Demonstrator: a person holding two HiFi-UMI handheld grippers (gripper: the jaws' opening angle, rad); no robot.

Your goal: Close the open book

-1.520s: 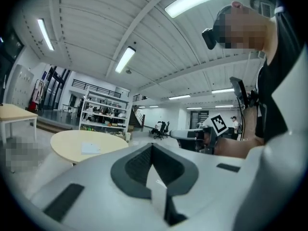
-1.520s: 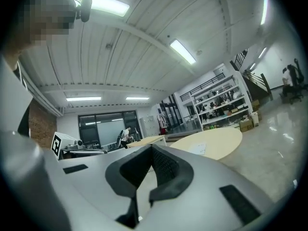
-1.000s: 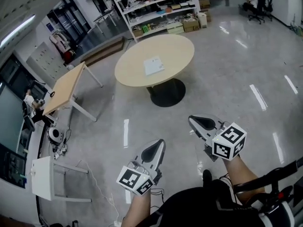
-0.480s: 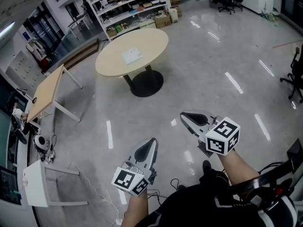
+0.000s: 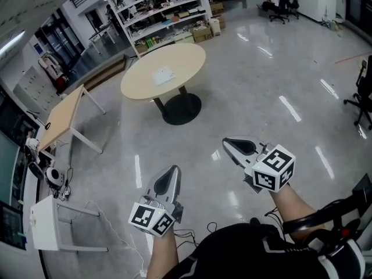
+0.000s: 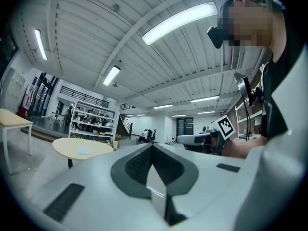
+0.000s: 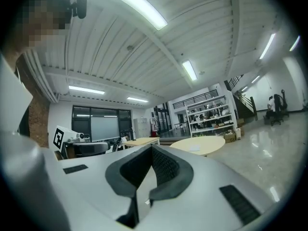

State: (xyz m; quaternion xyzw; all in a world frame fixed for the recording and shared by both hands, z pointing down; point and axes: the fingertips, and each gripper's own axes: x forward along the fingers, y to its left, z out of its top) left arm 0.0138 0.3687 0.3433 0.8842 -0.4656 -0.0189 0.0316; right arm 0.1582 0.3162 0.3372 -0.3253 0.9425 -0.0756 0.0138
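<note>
While we are standing on the glossy floor (image 5: 261, 86), well apart from the round bench (image 5: 192, 54), we are holding the left hand-held gripper (image 5: 170, 176) low at about 7 o'clock in the head view. Its jaws are pressing together with nothing between them.

Up at about 11 o'clock, the book (image 5: 163, 75) is lying flat near the middle of that bench. It is showing only as a white patch, too small for us to tell whether its pages are lying open or its cover is down.

At about 5 o'clock we are holding the right hand-held gripper (image 5: 232, 145), likewise closed and empty.

We are judging that this fits either a walk up to an open book or a stand-off from one already shut. For both, good handling is looking the same to us: we are carrying the two grippers level, shut and apart from each other, pointing them toward 12 o'clock, and minding our footing on the shiny floor.
</note>
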